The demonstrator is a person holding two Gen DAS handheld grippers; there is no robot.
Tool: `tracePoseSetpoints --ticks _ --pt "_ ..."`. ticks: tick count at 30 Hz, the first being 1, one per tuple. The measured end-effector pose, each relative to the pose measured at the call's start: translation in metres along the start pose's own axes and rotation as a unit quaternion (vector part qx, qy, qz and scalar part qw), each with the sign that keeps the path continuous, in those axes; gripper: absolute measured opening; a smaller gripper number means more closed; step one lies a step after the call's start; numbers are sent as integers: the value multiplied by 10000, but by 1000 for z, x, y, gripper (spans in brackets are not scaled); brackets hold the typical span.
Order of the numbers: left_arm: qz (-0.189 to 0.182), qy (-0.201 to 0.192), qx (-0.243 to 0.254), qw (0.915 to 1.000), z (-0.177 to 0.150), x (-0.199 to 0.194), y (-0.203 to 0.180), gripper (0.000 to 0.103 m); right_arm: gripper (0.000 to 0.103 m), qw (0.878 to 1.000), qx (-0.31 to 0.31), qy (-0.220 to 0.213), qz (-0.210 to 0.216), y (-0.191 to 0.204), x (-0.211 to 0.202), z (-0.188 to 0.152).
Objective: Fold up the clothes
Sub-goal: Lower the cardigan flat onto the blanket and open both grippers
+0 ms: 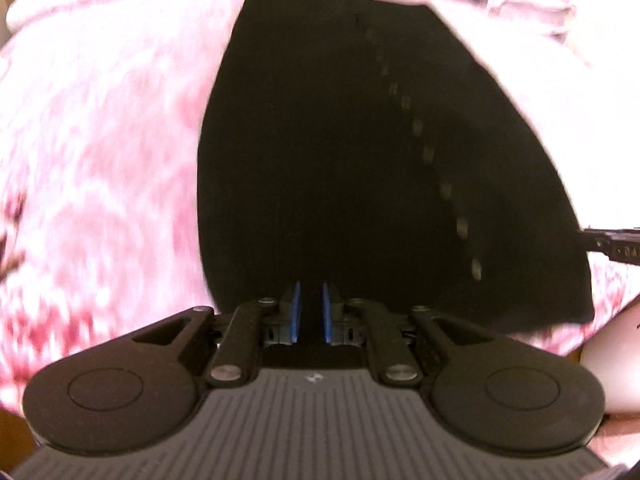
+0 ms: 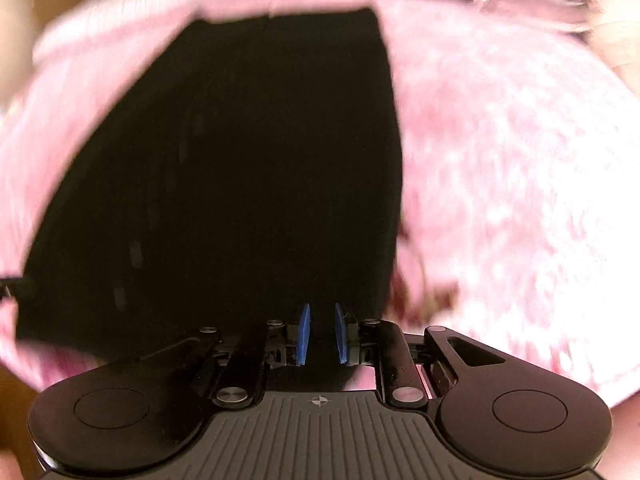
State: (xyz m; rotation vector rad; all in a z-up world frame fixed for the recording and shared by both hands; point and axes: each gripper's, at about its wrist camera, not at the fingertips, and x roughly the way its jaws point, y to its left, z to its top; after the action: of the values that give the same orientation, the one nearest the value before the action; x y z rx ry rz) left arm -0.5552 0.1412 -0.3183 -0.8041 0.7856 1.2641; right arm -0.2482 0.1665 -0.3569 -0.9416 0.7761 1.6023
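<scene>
**Both claws at the near hem of the black garment**

Nearest the lens, the left gripper (image 1: 311, 304) sits at the near edge of the black garment (image 1: 340, 160), its blue pads (image 1: 295, 312) set narrowly apart with dark cloth showing between them. It looks like a pinch on the hem, though whether the pads truly clamp the fabric I cannot tell. Same story at the right gripper (image 2: 320, 330): blue pads (image 2: 304, 332) a narrow gap apart, over the garment's (image 2: 240, 160) near edge, grip not confirmed.

The garment lies spread flat on a fluffy pink blanket (image 1: 100, 160), running away from both claws, a line of pale dashes (image 1: 428, 152) down its right side. The right gripper's tip (image 1: 612, 246) pokes in at the garment's right edge in the left view.

Everything is smeared with blur, so this is a quick moment. The risk, as I judge it: if one claw has only a thin bite, the hem slips out and the fold lands crooked. The shaggy blanket (image 2: 500, 160) beside the garment could also get pinched along with the cloth and drag.
</scene>
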Motion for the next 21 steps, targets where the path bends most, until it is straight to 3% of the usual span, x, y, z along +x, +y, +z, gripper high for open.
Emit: tracePoseSetpoints --ticks 6,11,16,21 --pt "-25 -395 167 9991 -15 32 15 8 16 9973 442 -578 -118 12 14 2" --pt "66 -1087 349 9934 -43 35 4 8 16 9907 501 -1254 -184 23 -2 -54" --pt "238 -1519 243 9878 -71 28 -7 8 16 9826 489 -1770 -287 31 -11 -84" --pt "326 -1224 -79 9919 -82 5 -13 7 16 9855 213 -1593 -551 53 -36 -118"
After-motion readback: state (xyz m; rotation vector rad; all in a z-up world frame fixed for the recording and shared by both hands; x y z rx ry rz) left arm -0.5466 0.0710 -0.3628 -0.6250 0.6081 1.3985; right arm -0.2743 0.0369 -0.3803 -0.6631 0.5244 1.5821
